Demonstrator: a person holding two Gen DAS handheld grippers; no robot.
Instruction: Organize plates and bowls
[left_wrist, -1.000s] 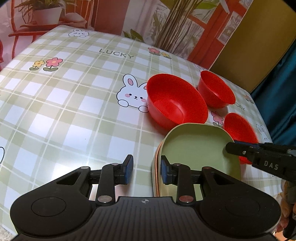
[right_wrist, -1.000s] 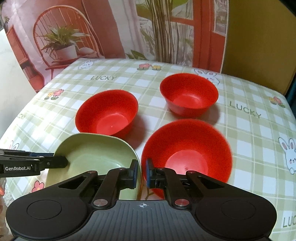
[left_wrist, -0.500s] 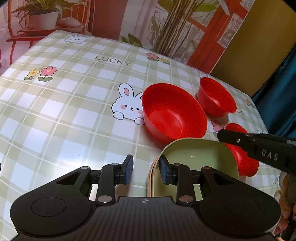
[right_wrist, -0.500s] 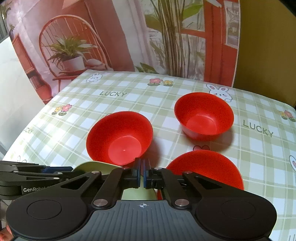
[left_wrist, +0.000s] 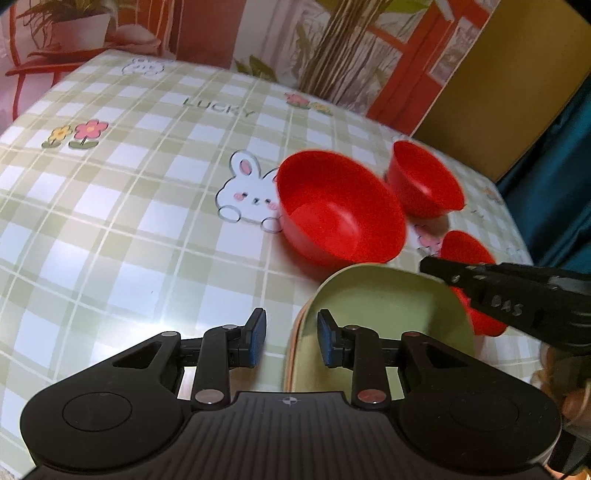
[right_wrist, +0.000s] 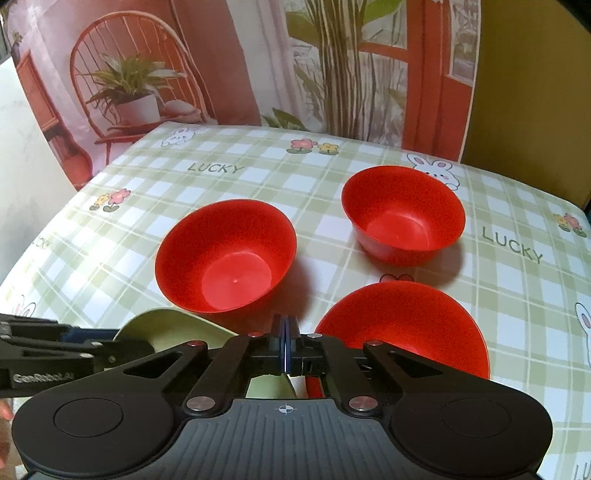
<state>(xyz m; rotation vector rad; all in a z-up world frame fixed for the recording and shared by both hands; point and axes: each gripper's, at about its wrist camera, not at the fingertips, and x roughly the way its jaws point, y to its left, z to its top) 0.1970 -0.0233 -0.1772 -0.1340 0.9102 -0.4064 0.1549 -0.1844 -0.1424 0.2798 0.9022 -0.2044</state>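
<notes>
The left gripper (left_wrist: 288, 338) stands part open astride the left rim of the green plate (left_wrist: 384, 314), lower centre; whether its pads press the rim I cannot tell. The right gripper (right_wrist: 285, 345) is clenched empty, pads together, over the plate's right edge. Three red bowls (right_wrist: 225, 258) sit beyond; the tablecloth (left_wrist: 110, 221) lies bare to the left.

Both wrist views look steeply down, close over the table (left_wrist: 110, 229) – sharing the green plate (left_wrist: 373, 306) and three red bowls (right_wrist: 225, 258).
</notes>
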